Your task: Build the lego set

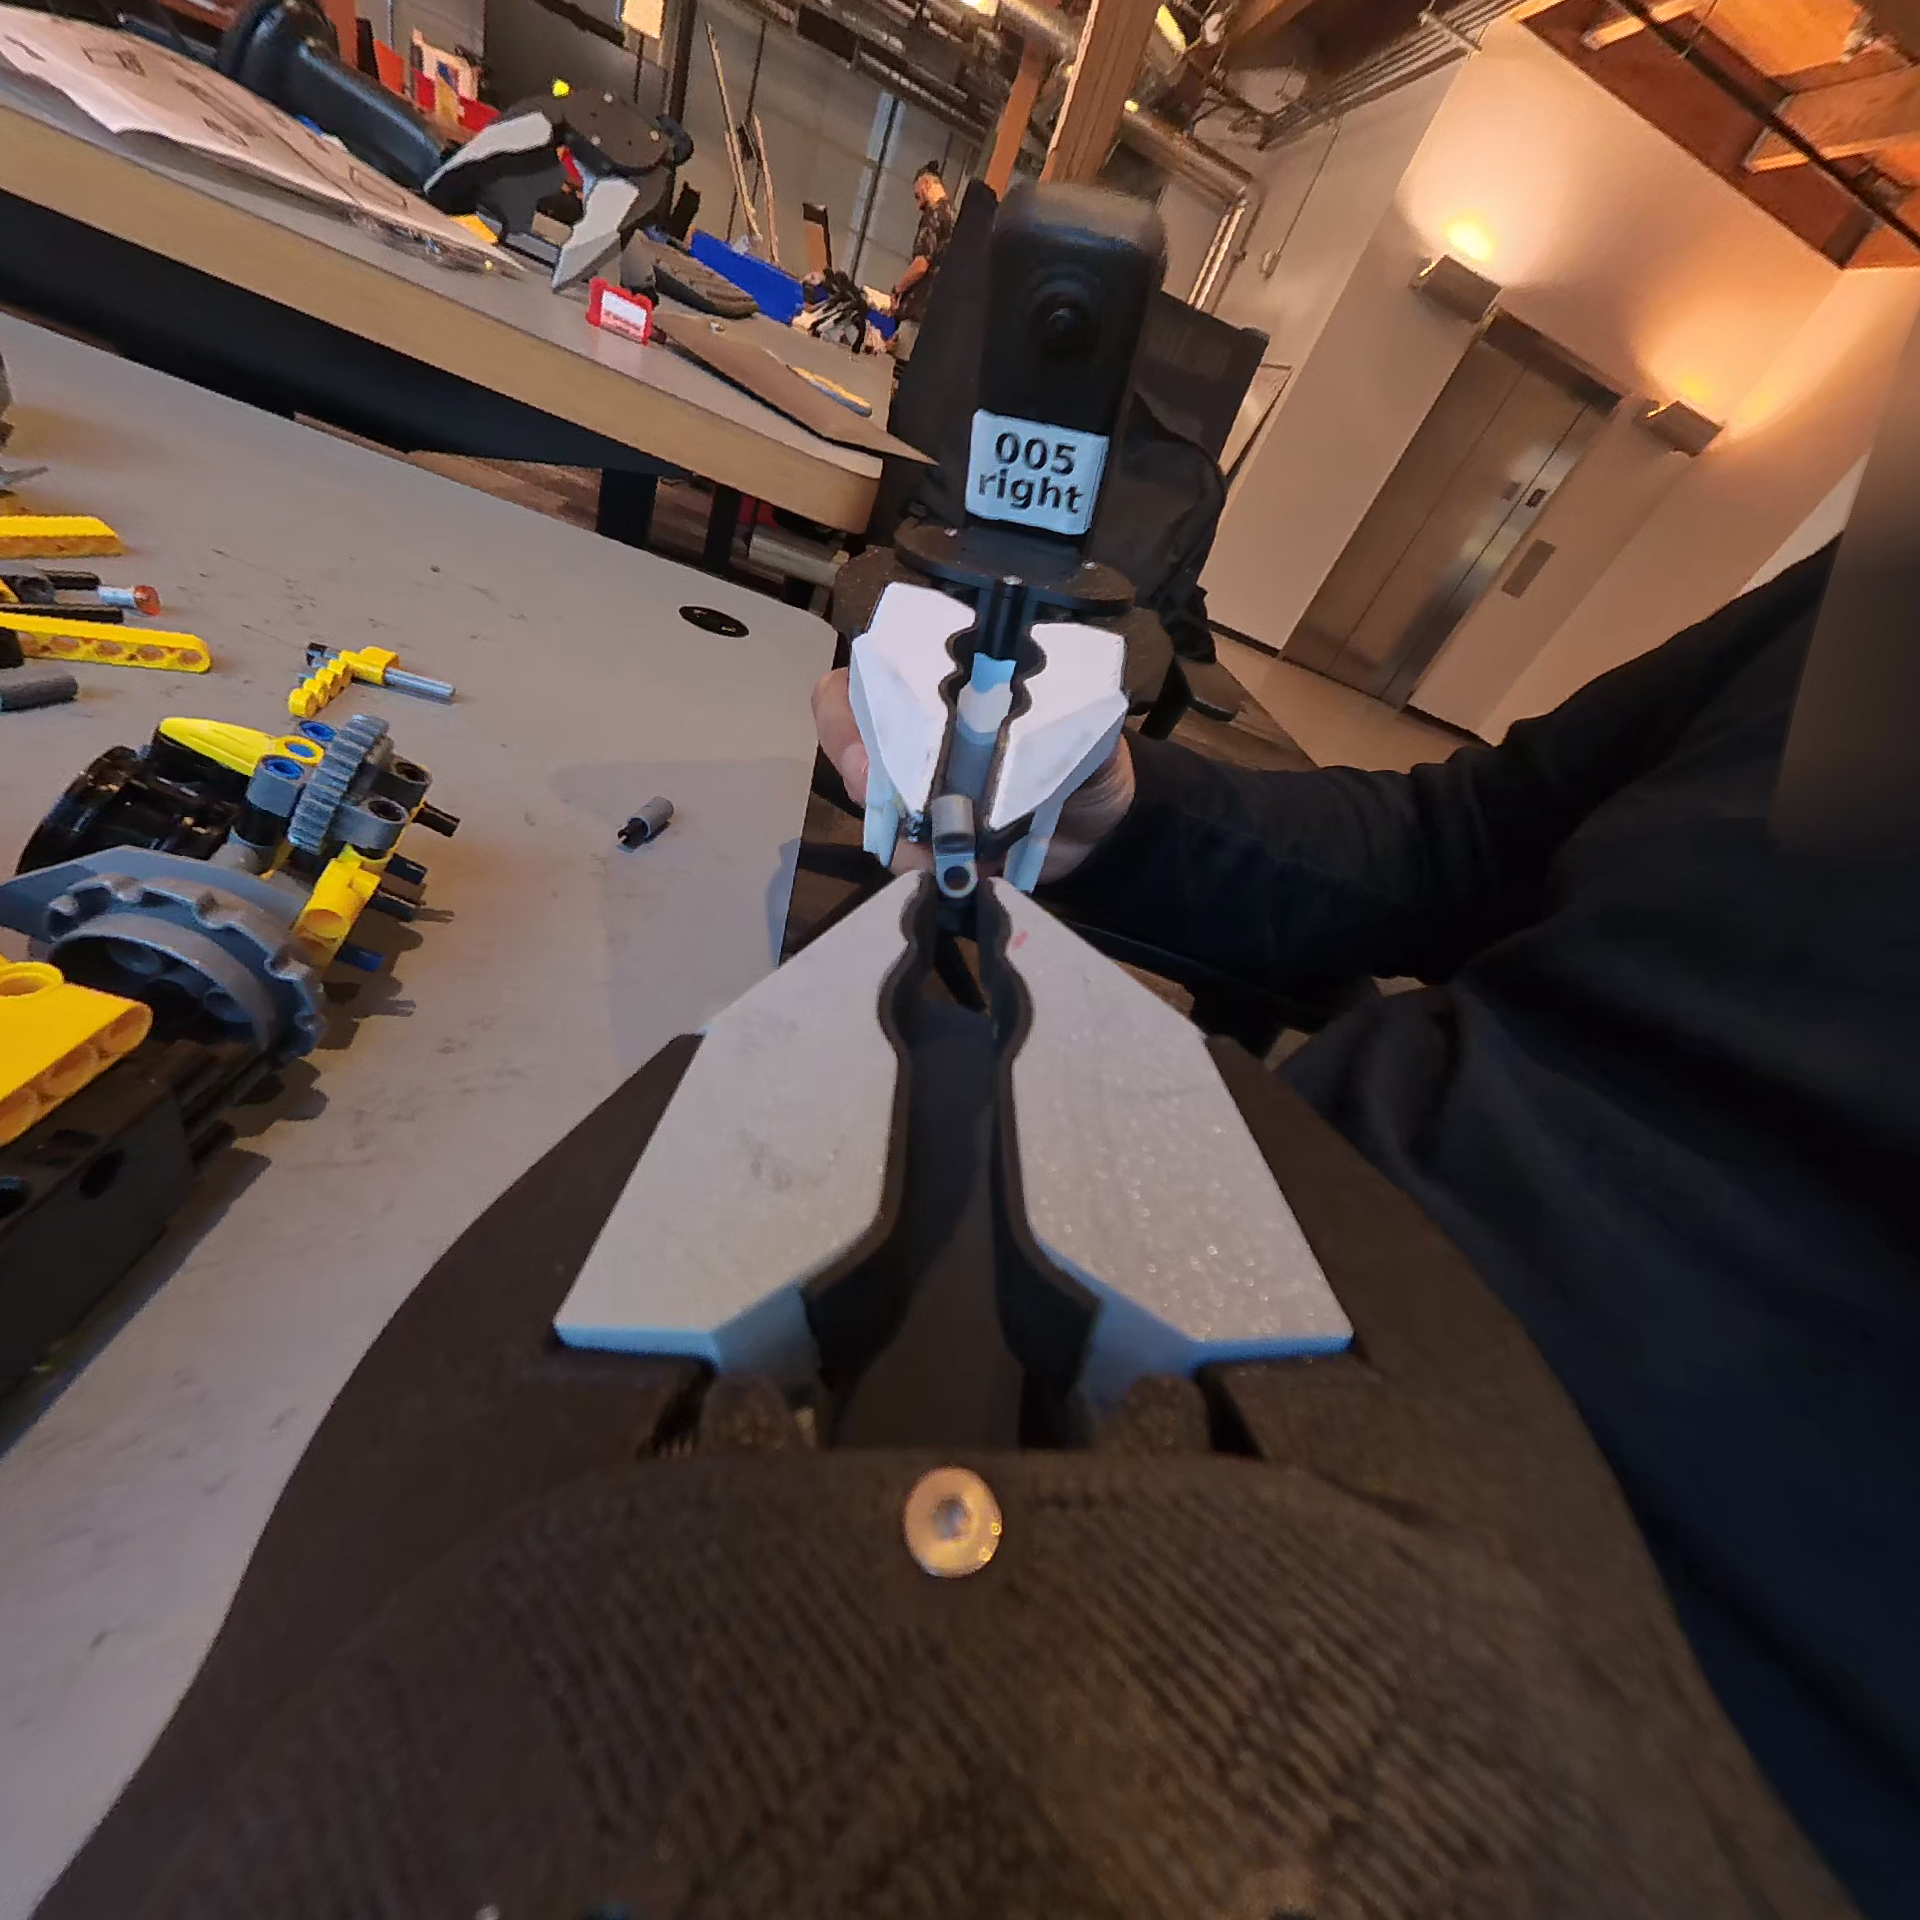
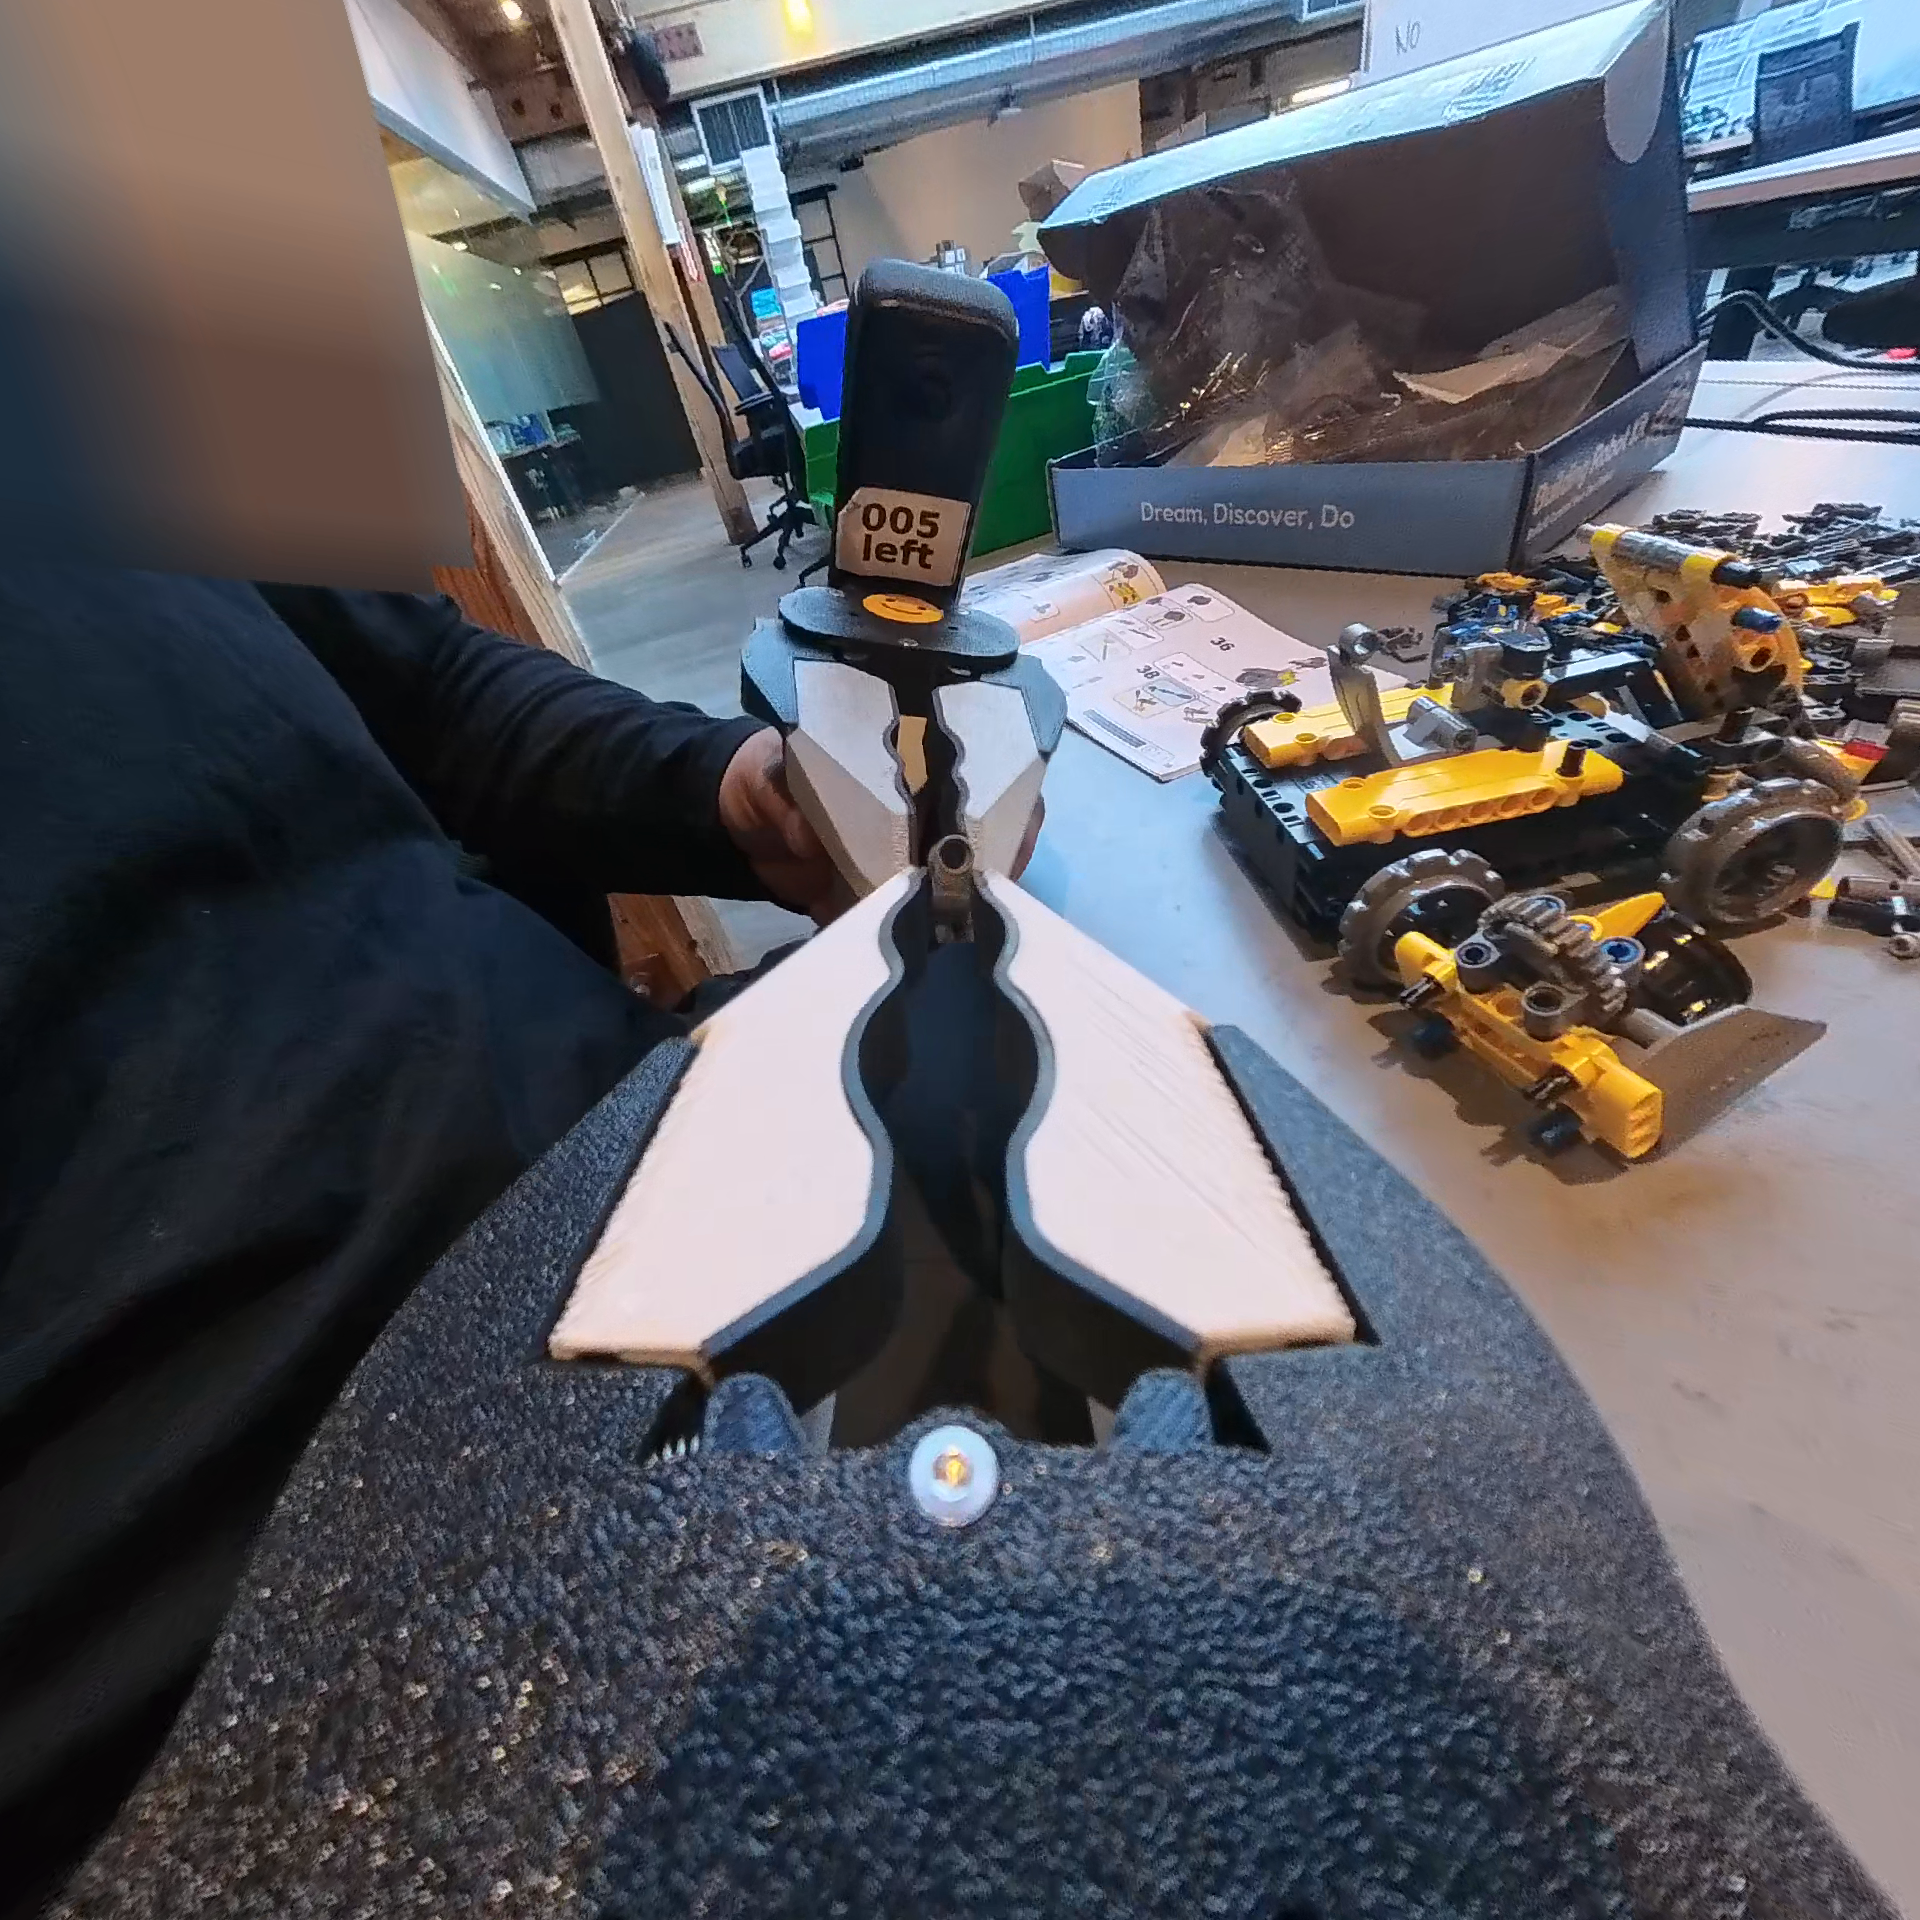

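Facing tip to tip, the left hand-held gripper (image 1: 956,883) and right hand-held gripper (image 2: 951,883) both pinch one small grey plastic connector (image 2: 951,868) (jaws nearly closed) beside the grey bench (image 2: 1558,1299).

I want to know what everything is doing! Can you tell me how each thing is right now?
left gripper: shut on a thin black piece.
right gripper: shut on the small grey connector.
cardboard box: open, lid up.
instruction booklet: lying open.
yellow vehicle model: partly built, on the table.

warm wall lamps (image 1: 1470,241) glow w/ glare; indoor light soft, shadows faint; fisheye bend at edges; foreground blurry
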### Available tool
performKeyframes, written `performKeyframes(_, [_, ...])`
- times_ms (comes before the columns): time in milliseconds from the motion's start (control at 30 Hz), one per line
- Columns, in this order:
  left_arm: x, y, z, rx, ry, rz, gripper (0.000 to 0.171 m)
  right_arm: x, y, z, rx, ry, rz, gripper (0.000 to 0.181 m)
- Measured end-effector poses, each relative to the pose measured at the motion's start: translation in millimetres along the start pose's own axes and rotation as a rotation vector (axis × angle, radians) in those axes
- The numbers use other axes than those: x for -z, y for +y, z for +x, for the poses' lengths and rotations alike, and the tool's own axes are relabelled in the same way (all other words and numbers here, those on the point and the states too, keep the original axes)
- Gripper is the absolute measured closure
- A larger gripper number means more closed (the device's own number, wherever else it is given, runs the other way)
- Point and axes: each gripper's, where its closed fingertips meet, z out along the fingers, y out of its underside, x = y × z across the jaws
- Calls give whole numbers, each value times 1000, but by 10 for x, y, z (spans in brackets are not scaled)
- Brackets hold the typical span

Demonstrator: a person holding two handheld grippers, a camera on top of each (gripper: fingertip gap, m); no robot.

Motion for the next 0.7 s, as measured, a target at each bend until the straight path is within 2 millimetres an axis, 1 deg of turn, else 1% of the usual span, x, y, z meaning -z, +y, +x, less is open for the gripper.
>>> performKeyframes(133, [-22,52,-58,-5,-47,-29,165,-15,48,35,26,29,-40,174])
performKeyframes(267, [-30,100,-130,19,-90,-60,165,-16,107,90,93,86,-101,174])
performKeyframes(500, [-25,195,-257,27,-168,-139,160,36,176,242,191,197,-196,175])
performKeyframes(600, [15,243,-339,-13,-222,-211,158,103,251,363,246,268,-278,175])
performKeyframes(700, [53,190,-358,-13,-228,-230,156,164,333,439,319,320,-385,175])
